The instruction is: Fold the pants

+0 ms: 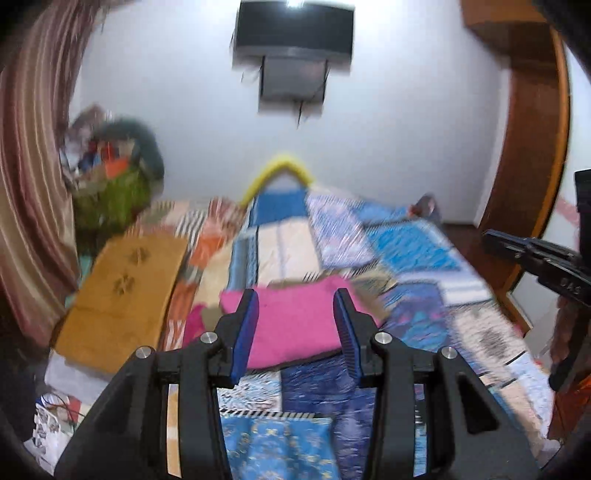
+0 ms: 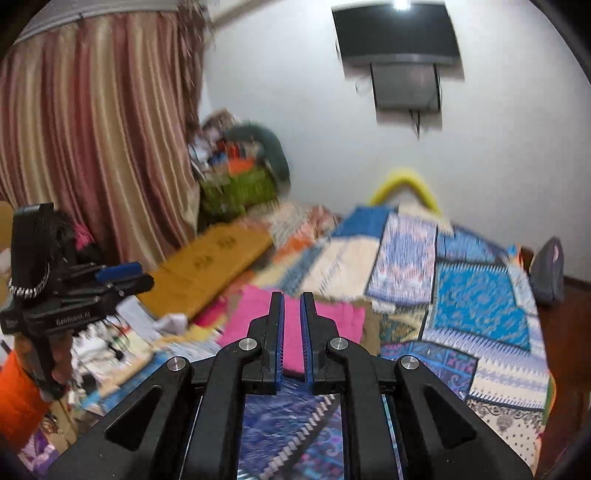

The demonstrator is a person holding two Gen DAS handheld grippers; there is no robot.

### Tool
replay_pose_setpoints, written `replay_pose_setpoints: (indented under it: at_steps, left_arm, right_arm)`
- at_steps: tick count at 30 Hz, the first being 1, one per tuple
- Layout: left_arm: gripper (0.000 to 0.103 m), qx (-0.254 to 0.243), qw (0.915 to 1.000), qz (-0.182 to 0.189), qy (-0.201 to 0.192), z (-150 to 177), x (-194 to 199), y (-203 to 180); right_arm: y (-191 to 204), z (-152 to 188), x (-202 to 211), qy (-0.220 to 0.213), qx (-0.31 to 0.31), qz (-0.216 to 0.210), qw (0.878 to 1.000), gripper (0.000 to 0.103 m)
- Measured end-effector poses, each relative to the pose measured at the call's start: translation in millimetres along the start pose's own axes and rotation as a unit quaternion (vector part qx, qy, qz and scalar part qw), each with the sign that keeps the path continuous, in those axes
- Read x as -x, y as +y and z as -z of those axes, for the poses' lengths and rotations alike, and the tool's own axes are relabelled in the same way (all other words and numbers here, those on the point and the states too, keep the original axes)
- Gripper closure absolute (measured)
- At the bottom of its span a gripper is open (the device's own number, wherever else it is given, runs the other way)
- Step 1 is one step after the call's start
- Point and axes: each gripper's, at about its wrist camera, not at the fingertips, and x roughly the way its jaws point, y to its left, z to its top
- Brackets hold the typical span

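The pink pants [image 1: 295, 325] lie folded into a flat rectangle on the patchwork bedspread [image 1: 413, 251]. They also show in the right wrist view [image 2: 295, 325]. My left gripper [image 1: 295, 299] is open and empty, held above the near edge of the pants; it also shows in the right wrist view [image 2: 125, 275] at the far left. My right gripper [image 2: 291, 299] has its jaws nearly together with a narrow gap and nothing between them, above the pants. It also shows in the left wrist view [image 1: 491, 236] at the far right.
A mustard-yellow cloth [image 1: 122, 288] lies on the bed's left side. A striped curtain [image 2: 92, 129] hangs at the left. A green basket of clutter [image 2: 240, 184] stands in the corner. A TV [image 1: 295, 29] hangs on the wall. Papers [image 2: 122, 332] lie at the left.
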Motion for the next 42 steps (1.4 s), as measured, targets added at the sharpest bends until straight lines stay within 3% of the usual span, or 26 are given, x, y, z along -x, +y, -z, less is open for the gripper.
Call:
replay_pose_setpoints:
  at_steps: [4, 8, 13, 15, 17, 22, 25, 42]
  left_arm:
    - [0.059, -0.007, 0.9980, 0.008, -0.062, -4, 70, -27]
    - [0.047, -0.011, 0.9929, 0.004, -0.118, 5, 128, -49]
    - [0.032, -0.013, 0.9879, -0.007, -0.154, 20, 173, -65]
    - [0.027, -0.012, 0.9863, -0.012, -0.164, 25, 187, -69]
    - [0.014, -0.011, 0.9843, -0.018, -0.175, 30, 199, -72]
    - [0.006, -0.003, 0.9823, -0.016, -0.186, 37, 216, -73]
    - [0.000, 0.001, 0.9807, -0.021, -0.194, 41, 224, -72]
    - [0.000, -0.002, 0.9802, -0.030, -0.195, 53, 226, -79]
  right_arm:
    - [30, -5, 54, -0.049, 0.009, -0.014, 0.999, 0.095]
    - [59, 1, 98, -0.095, 0.021, -0.008, 0.995, 0.092]
    - [82, 14, 133, -0.153, 0.026, 0.011, 0.988, 0.044]
    - [89, 18, 139, -0.165, 0.034, 0.028, 0.985, 0.034]
    - [97, 22, 145, -0.176, 0.040, 0.042, 0.983, 0.021]
    - [97, 24, 146, -0.197, 0.025, 0.069, 0.978, 0.000]
    - [100, 27, 150, -0.196, 0.023, 0.079, 0.977, 0.000]
    - [106, 43, 156, -0.186, 0.020, 0.085, 0.979, 0.000]
